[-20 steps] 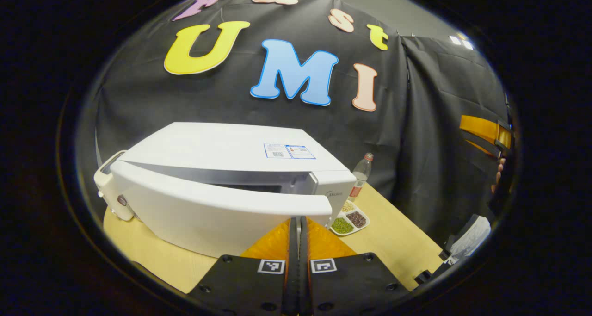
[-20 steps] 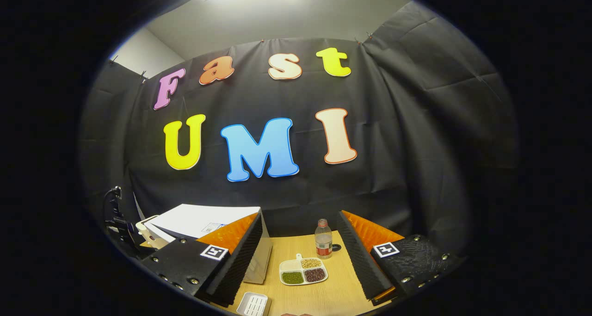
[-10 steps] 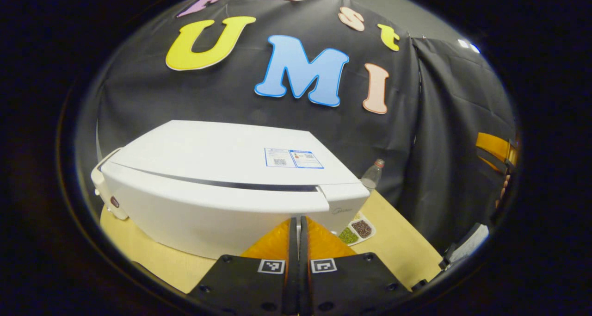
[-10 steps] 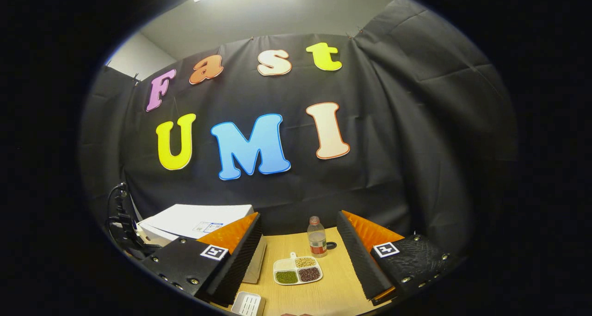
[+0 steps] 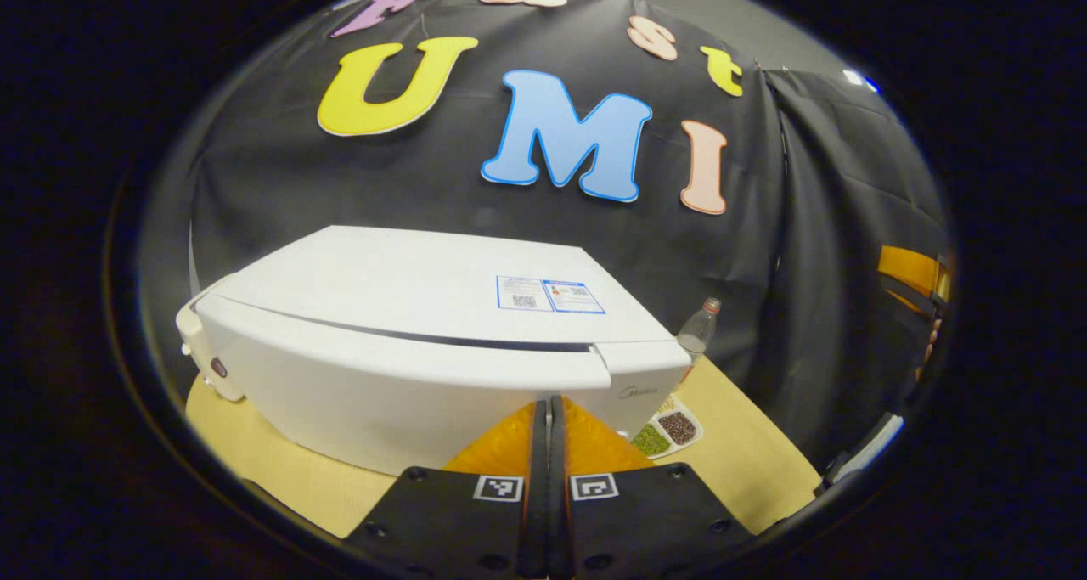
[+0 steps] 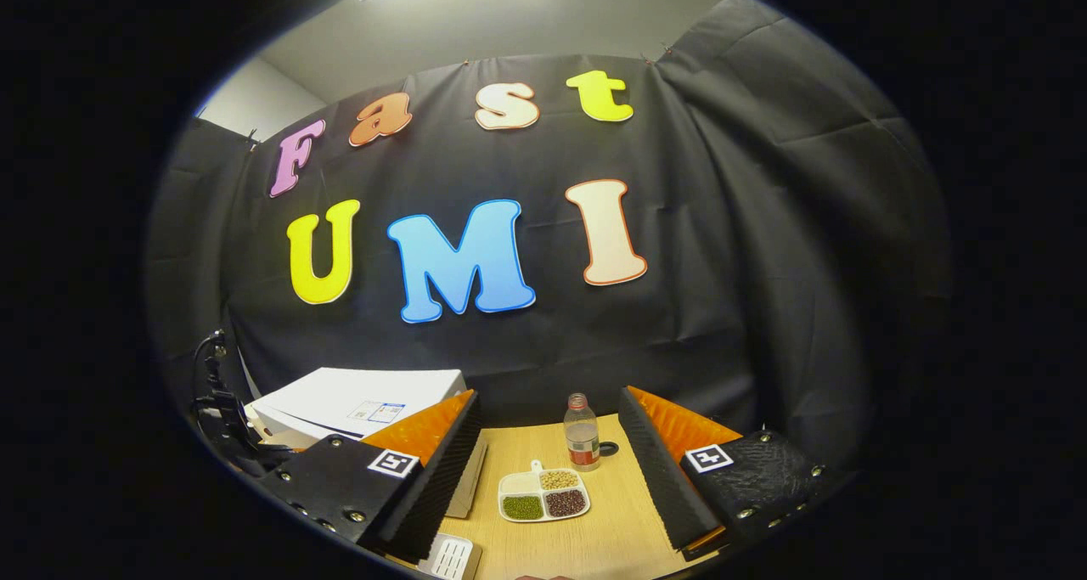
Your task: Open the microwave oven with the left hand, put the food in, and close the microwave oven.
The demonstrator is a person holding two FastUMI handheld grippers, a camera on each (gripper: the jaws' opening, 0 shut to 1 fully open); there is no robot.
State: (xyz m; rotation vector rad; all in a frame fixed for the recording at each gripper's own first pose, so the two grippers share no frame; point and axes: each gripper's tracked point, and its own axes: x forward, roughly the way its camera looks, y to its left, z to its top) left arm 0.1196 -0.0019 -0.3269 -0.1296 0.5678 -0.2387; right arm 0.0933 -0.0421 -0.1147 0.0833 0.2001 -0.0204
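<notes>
The white microwave (image 5: 408, 300) stands on the wooden table with its door (image 5: 382, 385) closed flush. My left gripper (image 5: 548, 406) is shut with nothing between its fingers, its tips right at the door's lower front near the handle end; whether they touch it I cannot tell. In the right gripper view the microwave (image 6: 357, 393) sits at the left, and my right gripper (image 6: 550, 397) is open above the table with nothing held. A white divided dish of beans (image 6: 543, 495) lies on the table between its fingers, also seen as the dish (image 5: 667, 427) right of the microwave.
A clear bottle (image 6: 582, 434) with a red label stands behind the dish, seen too as the bottle (image 5: 698, 332). A small white slotted tray (image 6: 450, 556) lies near the front edge. A cream appliance (image 5: 199, 355) sits behind the microwave's left end. The right gripper (image 5: 913, 274) hangs at far right.
The microwave door, ajar a second ago, has swung shut as my left gripper pushed forward against it. The right gripper has hardly moved.
</notes>
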